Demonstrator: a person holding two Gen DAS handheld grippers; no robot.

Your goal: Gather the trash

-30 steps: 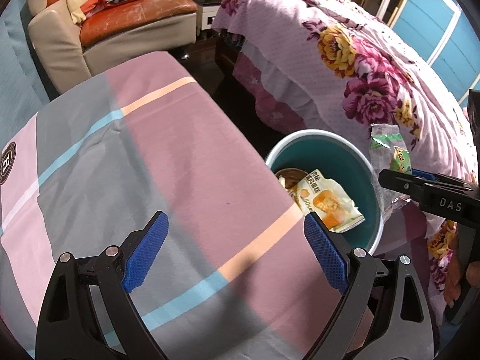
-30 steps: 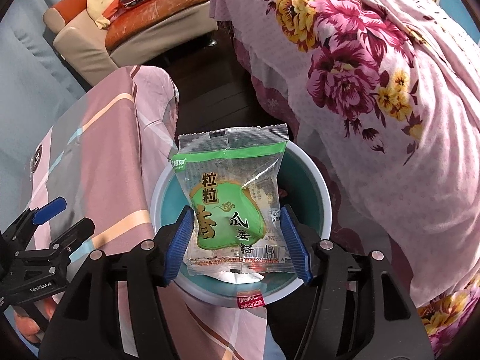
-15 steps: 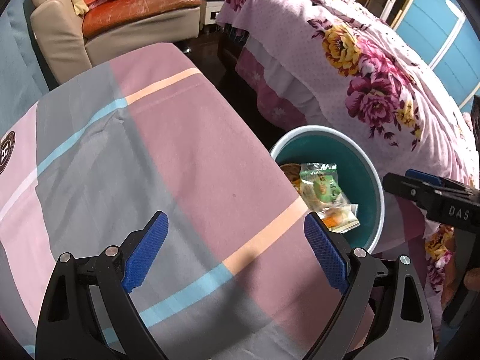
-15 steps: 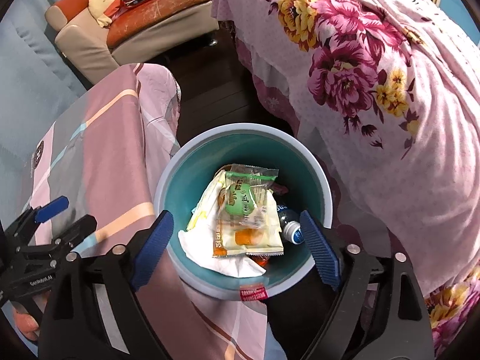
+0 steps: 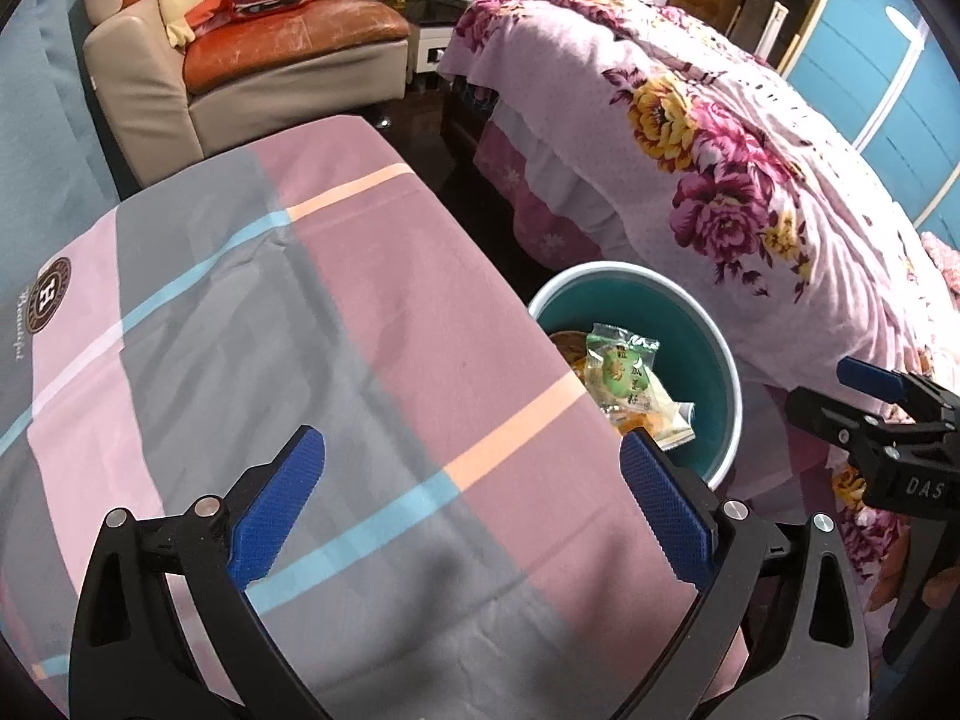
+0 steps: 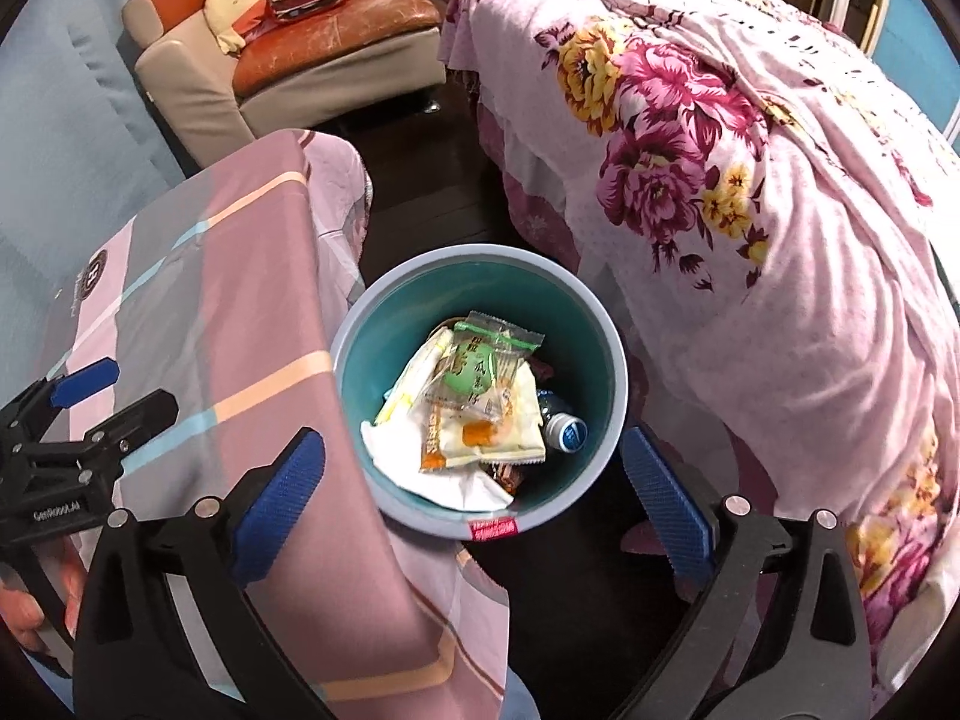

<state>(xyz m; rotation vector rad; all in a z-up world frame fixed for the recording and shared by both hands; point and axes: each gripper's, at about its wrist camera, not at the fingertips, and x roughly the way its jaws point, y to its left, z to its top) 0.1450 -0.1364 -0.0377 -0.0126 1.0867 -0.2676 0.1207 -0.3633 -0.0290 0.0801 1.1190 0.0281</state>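
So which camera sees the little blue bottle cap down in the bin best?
The right wrist view. It looks almost straight down into the bin, so the blue bottle cap shows beside the snack wrappers. The left wrist view sees the bin from the side, past the table's edge, and shows no cap at all.

1. Dim indoor light is falling from above, leaving the dark floor (image 6: 432, 204) nearly black.
2. A soft grey shadow is lying across the pink-and-grey striped tablecloth (image 5: 252, 360).
3. Fisheye distortion is bending the flowered pink bedspread (image 6: 750, 210) and darkening every corner.
4. Fine print on wrappers inside the round teal plastic bin (image 6: 600, 324) is perhaps slightly blurring.
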